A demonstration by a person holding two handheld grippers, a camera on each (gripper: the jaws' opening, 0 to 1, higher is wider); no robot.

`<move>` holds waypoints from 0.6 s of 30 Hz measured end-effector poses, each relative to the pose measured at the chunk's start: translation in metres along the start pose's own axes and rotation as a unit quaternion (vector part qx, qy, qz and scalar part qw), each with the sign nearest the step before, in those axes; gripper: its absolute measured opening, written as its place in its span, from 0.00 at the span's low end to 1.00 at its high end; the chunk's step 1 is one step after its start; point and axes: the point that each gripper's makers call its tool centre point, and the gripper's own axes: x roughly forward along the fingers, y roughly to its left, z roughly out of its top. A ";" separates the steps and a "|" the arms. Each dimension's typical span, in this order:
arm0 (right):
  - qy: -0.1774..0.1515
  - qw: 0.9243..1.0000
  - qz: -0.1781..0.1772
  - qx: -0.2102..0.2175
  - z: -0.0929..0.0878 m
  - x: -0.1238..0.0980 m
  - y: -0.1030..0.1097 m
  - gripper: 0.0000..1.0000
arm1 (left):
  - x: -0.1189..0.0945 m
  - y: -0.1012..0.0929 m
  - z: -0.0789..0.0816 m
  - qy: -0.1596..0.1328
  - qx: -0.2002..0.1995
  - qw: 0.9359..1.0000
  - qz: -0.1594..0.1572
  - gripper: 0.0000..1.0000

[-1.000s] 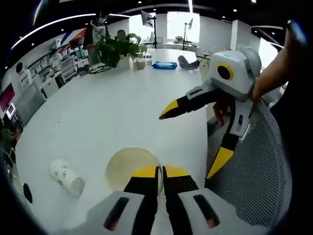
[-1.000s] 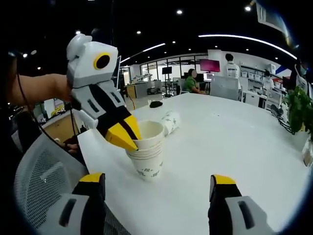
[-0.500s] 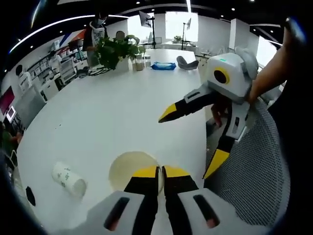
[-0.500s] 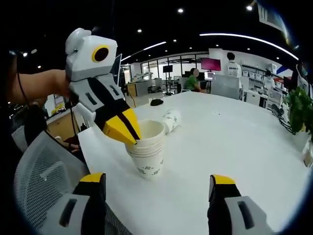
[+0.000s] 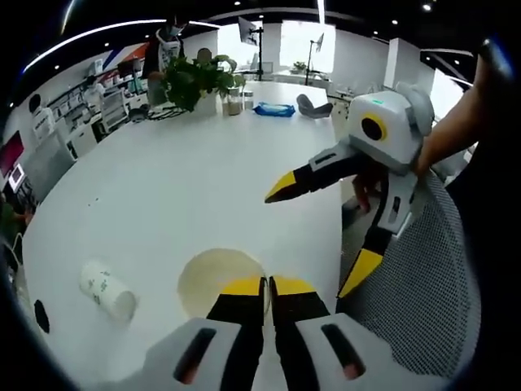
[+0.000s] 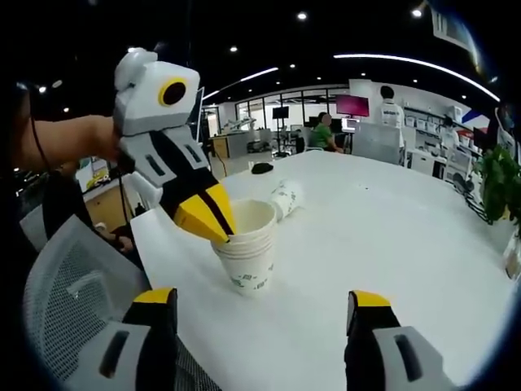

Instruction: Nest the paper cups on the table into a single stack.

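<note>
Standing upright near the edge of the white surface (image 6: 391, 236) is the stack of paper cups (image 6: 244, 248), several rims showing one inside another, so most of the nesting looks done. Its top cup is empty as far as the left gripper view shows: a bare pale inside, nothing in it. One loose cup (image 6: 285, 198) lies on its side just behind the stack in the right gripper view; in the left gripper view it rests well off to one side of the stack's open mouth, printed wall up. By my reading that lying cup is what is left: it has to be picked up, turned and dropped into the stack.

The left tool (image 6: 213, 218) has its yellow-tipped jaws pinched together on the rim of the top cup, one jaw inside the mouth and one outside. The right tool (image 6: 264, 305) has its jaws spread wide with nothing between them, held apart from the stack on the near side.

Farther out on the surface stand a potted plant (image 5: 194, 81), a blue cloth (image 5: 273, 109) and some small jars. A mesh chair back (image 5: 415, 293) sits beside the surface edge.
</note>
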 end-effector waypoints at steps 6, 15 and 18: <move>-0.005 1.000 0.000 0.000 0.003 -0.001 0.001 0.87 | -0.004 0.000 0.004 -0.007 0.004 1.000 0.001 0.01; -0.007 1.000 0.000 0.002 0.003 0.000 0.001 0.88 | -0.014 0.003 0.013 -0.020 0.007 1.000 0.008 0.04; -0.008 1.000 0.000 0.003 0.004 0.000 0.000 0.88 | -0.017 0.008 0.015 -0.026 0.006 1.000 0.014 0.05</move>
